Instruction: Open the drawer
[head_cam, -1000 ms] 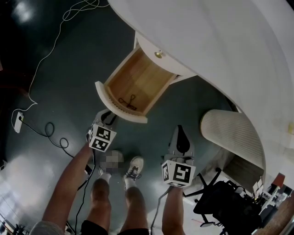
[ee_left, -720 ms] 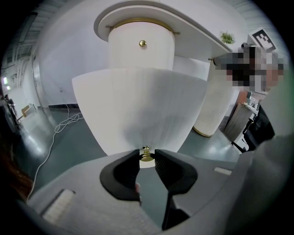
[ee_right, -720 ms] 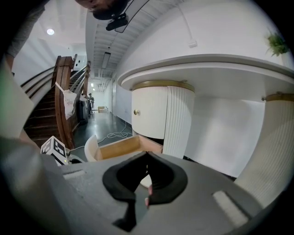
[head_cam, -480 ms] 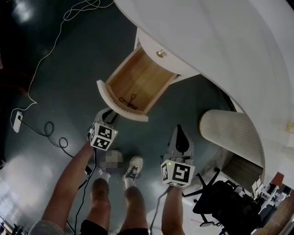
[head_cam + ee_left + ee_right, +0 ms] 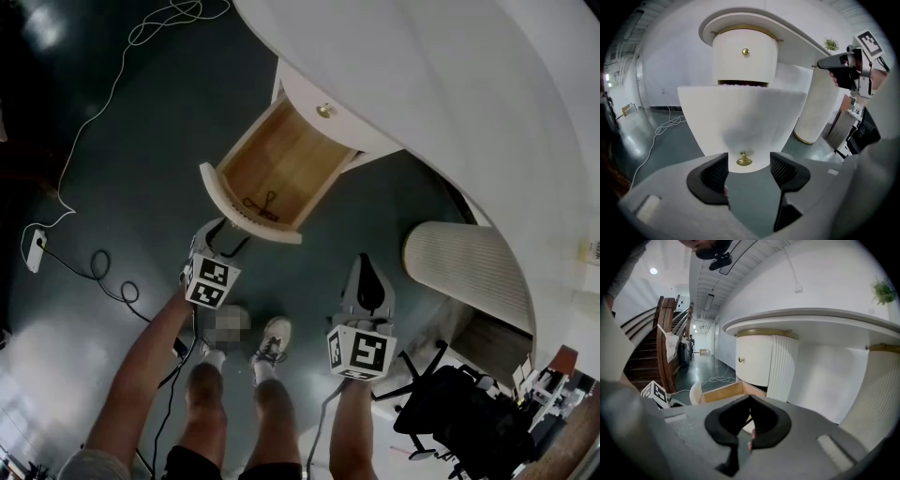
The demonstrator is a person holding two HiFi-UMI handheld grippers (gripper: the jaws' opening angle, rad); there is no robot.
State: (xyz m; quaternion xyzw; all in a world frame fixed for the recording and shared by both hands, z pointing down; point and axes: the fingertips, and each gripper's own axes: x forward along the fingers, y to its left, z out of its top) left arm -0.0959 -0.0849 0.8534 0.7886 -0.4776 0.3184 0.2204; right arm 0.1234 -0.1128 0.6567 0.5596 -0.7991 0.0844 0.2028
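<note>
Pale wooden drawer with curved white front (image 5: pixel 246 208) stands pulled well out of the white curved bench (image 5: pixel 422 84). Its long axis runs from the bench toward the person.

Left tool (image 5: pixel 747 169): jaws opening, wide apart. Small brass knob (image 5: pixel 744 161) sits just ahead between them, pads clear of it, nothing held. This tool is the nearer.

Right tool (image 5: pixel 750 420): closed, empty, off to the side.

Head view shows the drawer's wooden interior. Left gripper view shows only its front and knob.

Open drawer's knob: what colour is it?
The round knob is shiny gold, clearest in left gripper view.
</note>
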